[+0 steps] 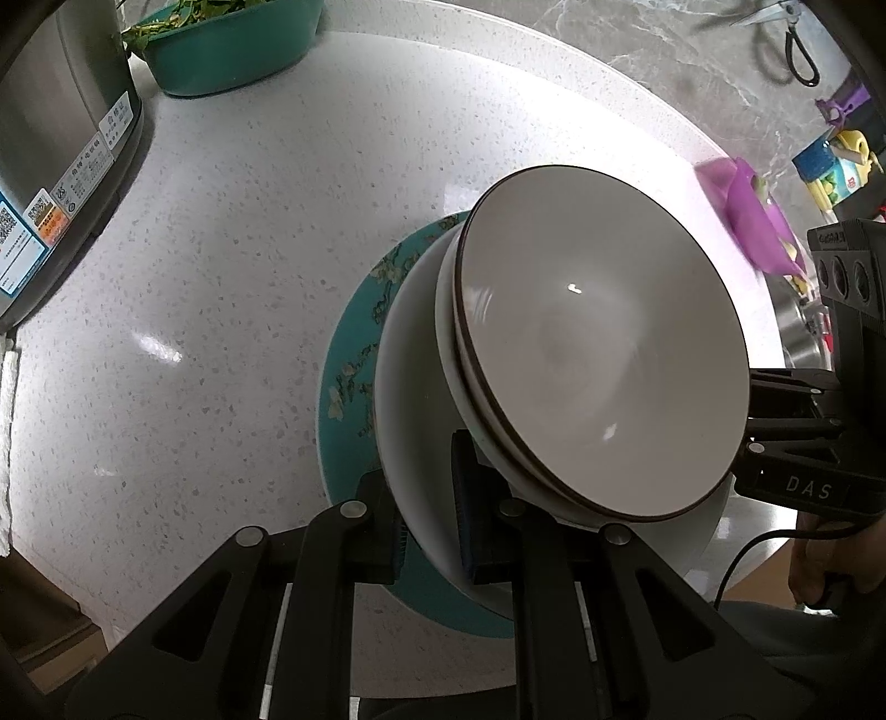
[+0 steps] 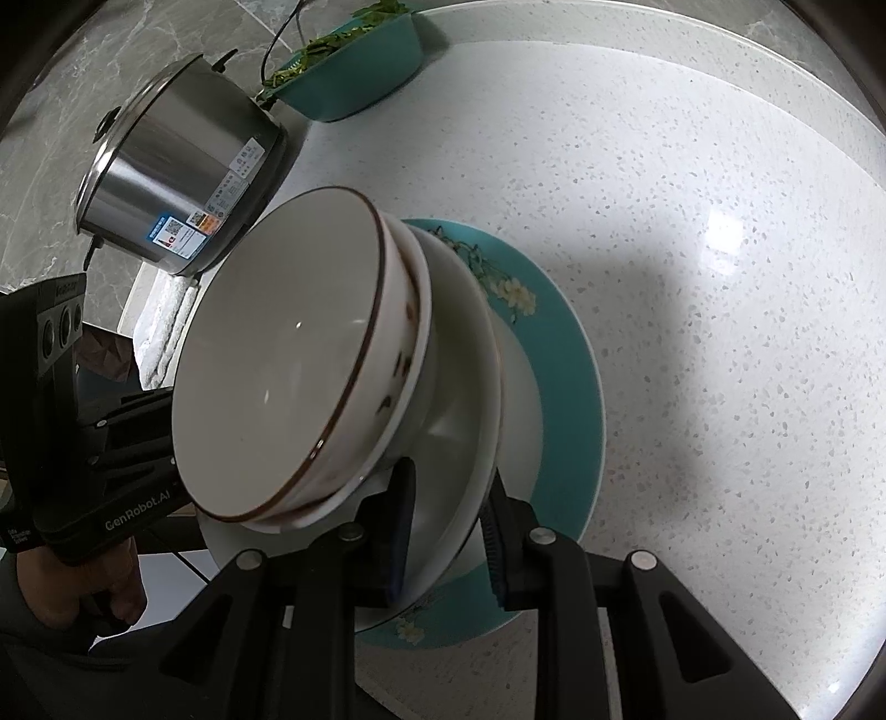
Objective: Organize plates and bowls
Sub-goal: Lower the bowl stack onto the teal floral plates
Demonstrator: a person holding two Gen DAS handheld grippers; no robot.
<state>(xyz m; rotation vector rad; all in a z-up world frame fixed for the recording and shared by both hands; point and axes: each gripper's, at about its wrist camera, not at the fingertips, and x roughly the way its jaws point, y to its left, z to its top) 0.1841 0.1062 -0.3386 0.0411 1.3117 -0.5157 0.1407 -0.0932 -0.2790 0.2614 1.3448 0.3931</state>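
Observation:
Two brown-rimmed white bowls [image 1: 598,354] [image 2: 277,365] sit nested inside a wide white dish [image 1: 421,399] [image 2: 465,387]. The dish hangs tilted over a teal flowered plate [image 1: 346,387] [image 2: 565,387] on the table; I cannot tell whether they touch. My left gripper [image 1: 429,526] is shut on the dish's near rim, one pad inside and one outside. My right gripper [image 2: 448,537] is shut on the opposite rim in the same way. Each view shows the other gripper's black body [image 1: 803,487] [image 2: 111,498] across the stack, its fingertips hidden by the bowls.
The white speckled round table [image 1: 221,277] [image 2: 692,277] carries a steel pot [image 1: 55,138] [image 2: 177,166] and a teal basin of greens [image 1: 232,50] [image 2: 354,72]. A purple container [image 1: 758,221], toys [image 1: 836,166] and scissors [image 1: 792,39] are on the right. A hand [image 2: 105,598] grips the left tool.

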